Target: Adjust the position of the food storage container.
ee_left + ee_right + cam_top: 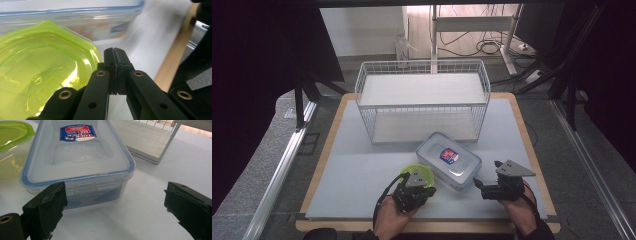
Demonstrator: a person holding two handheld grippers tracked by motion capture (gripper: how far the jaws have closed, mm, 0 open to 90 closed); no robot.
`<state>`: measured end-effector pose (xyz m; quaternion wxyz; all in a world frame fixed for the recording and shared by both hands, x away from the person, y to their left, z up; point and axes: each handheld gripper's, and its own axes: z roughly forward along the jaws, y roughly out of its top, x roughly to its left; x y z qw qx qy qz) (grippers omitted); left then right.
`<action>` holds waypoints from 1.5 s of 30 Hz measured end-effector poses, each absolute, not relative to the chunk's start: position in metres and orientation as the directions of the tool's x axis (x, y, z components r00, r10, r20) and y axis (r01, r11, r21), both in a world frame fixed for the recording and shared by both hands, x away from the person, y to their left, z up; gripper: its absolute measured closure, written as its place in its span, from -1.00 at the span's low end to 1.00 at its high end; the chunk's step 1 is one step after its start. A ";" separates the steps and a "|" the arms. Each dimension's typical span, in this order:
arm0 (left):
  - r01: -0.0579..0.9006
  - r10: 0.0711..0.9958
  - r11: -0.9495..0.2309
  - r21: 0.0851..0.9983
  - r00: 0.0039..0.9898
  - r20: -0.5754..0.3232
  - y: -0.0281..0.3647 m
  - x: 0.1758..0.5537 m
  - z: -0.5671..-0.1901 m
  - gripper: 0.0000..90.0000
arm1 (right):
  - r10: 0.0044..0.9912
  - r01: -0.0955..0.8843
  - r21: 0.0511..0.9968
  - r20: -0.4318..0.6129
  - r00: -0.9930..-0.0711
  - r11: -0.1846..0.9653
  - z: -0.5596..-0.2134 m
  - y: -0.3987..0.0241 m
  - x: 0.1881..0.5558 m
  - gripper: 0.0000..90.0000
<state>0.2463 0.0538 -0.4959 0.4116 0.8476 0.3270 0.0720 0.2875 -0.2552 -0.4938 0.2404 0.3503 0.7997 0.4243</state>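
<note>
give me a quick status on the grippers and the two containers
Left gripper shut, empty, beside green container. Right gripper open, facing clear box. Nothing between.

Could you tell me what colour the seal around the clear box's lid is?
Blue; the seal rims the clear box's lid, best seen in the right gripper view.

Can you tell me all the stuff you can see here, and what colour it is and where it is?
green container: 1, see-through lime green, front of the table, beside the left gripper
lidded food box: 1, clear with a blue-edged lid and a red and blue label, middle front, right of the green container
wire shelf rack: 1, white, back of the table
table: 1, pale top with a wooden edge
left gripper: 1, black, jaws shut, nothing between them
right gripper: 1, black, jaws wide open, facing the food box
hands: 2, at the bottom edge
</note>
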 end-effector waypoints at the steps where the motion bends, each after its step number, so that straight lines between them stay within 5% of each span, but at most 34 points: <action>1: 0.506 0.627 -0.438 0.743 0.764 -0.151 0.059 0.249 -0.497 0.99 | 0.764 0.356 0.847 -0.088 -0.639 0.395 -0.494 -0.255 0.287 -0.90; 33: 0.621 0.833 -0.277 0.733 0.536 -0.139 0.160 0.287 -0.497 0.99 | 0.757 0.371 0.836 -0.079 -0.648 0.405 -0.496 -0.255 0.288 -0.90; 45: 0.639 0.837 -0.257 0.725 0.523 -0.164 0.173 0.295 -0.503 0.96 | 0.755 0.376 0.831 -0.077 -0.652 0.410 -0.497 -0.254 0.289 -0.90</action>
